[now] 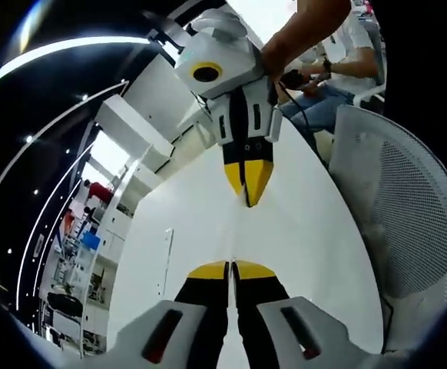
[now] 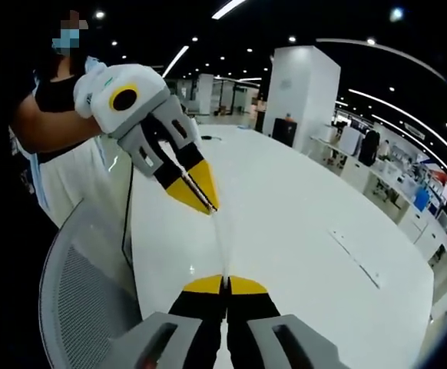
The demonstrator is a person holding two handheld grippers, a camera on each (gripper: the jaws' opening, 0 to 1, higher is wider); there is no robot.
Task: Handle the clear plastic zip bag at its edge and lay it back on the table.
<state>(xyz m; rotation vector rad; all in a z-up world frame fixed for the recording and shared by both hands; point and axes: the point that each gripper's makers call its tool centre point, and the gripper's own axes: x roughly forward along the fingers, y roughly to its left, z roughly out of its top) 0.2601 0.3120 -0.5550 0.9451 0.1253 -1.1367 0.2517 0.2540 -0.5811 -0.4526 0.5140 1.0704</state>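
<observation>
The clear zip bag (image 1: 237, 231) shows as a thin, nearly see-through strip, stretched edge-on above the white table (image 1: 308, 254). My left gripper (image 1: 230, 266) rises from the bottom of the left gripper view, its yellow-tipped jaws shut on the bag's near end. Opposite it, my right gripper (image 1: 248, 198) points back with jaws shut on the far end. In the right gripper view the bag (image 2: 219, 242) runs from my right gripper (image 2: 225, 281) up to my left gripper (image 2: 208, 204), which a person's hand holds. Both grippers hang above the table (image 2: 308, 223).
A white mesh chair (image 1: 408, 215) (image 2: 85, 300) stands at the table's edge beside the grippers. A long flat slot cover (image 2: 354, 257) lies in the tabletop. A seated person (image 1: 339, 73) is beyond the table's far end. A white pillar (image 2: 304, 84) stands behind.
</observation>
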